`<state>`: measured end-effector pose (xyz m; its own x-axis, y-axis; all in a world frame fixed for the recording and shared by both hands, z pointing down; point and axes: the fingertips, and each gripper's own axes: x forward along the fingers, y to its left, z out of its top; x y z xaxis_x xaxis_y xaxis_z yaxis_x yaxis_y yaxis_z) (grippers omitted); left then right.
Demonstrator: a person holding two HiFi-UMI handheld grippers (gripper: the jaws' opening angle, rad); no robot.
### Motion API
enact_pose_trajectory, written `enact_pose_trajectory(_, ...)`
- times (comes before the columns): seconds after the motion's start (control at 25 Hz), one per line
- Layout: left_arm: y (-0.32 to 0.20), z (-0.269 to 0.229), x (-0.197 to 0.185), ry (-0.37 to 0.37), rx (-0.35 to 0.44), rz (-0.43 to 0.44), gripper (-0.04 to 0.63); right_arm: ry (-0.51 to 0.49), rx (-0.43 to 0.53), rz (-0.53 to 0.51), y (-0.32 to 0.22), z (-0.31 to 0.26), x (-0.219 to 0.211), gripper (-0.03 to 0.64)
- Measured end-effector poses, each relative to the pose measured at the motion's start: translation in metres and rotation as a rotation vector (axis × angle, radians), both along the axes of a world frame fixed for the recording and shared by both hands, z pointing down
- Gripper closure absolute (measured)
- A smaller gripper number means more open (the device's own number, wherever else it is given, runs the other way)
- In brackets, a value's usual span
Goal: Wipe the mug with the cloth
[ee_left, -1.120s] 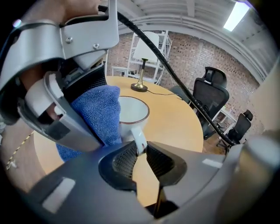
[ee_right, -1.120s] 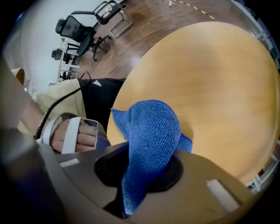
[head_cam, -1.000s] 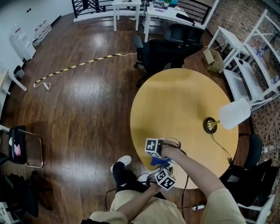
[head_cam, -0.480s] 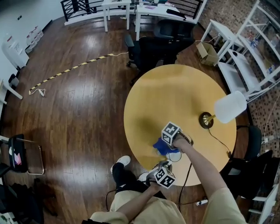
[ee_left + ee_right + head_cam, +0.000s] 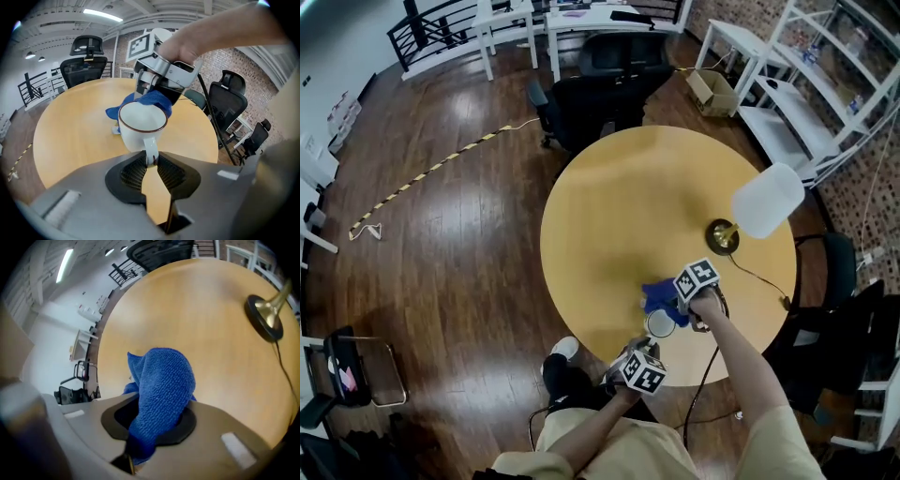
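The left gripper (image 5: 150,163), low in the centre of its own view, is closed narrow on the handle of the white enamel mug with a dark rim (image 5: 140,125). The mug stands upright near the lower edge of the round yellow wooden table (image 5: 609,216). The right gripper (image 5: 154,425) is clamped on the blue terry cloth (image 5: 163,390), which hangs just behind the mug's far wall; contact cannot be confirmed. Step in hand: presenting the cloth to the mug. The next move probably calls for pressing the cloth to the wall and sweeping around it, with the handle held firm.
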<state>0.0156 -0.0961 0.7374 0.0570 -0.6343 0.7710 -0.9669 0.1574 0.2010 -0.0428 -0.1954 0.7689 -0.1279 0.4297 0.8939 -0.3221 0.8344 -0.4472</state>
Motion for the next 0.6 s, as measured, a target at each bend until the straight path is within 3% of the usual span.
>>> enact_pose_trajectory(0.28, -0.002, 0.003, 0.003, -0.019, -0.039, 0.096, 0.538, -0.109, -0.062, 0.311, 0.0, -0.003, 0.035, 0.549)
enact_pose_trajectory(0.6, -0.007, 0.004, 0.009, -0.019, -0.078, 0.236, 0.538, -0.147, -0.09, 0.417, 0.032, -0.009, 0.072, 0.552)
